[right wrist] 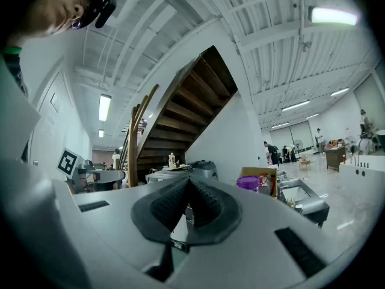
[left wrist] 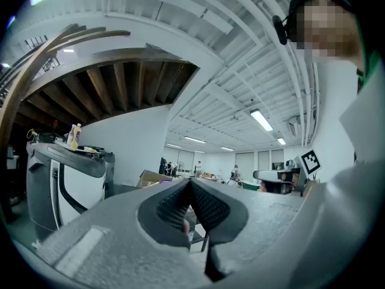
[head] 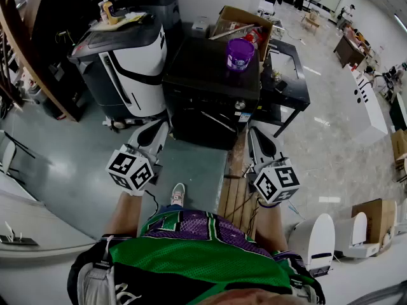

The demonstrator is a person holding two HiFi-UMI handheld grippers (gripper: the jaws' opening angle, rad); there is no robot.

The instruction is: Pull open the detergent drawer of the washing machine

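Washing machine beyond left tongs, right tongs

Large open-plan test lab or workshop, not a home. A bare white ceiling with exposed beams and strip lights sits over a glossy grey floor. A wooden staircase rises above and left of the right fingers.

Appliances stand loose on the floor. A black washing machine is just ahead of both sets of fingers, and a white-and-black machine is ahead-left of the left fingers. White toilet-like units sit behind-right of the right fingers.

An open cardboard box of clutter lies beyond the washer. Far past the right fingers are benches and distant people.
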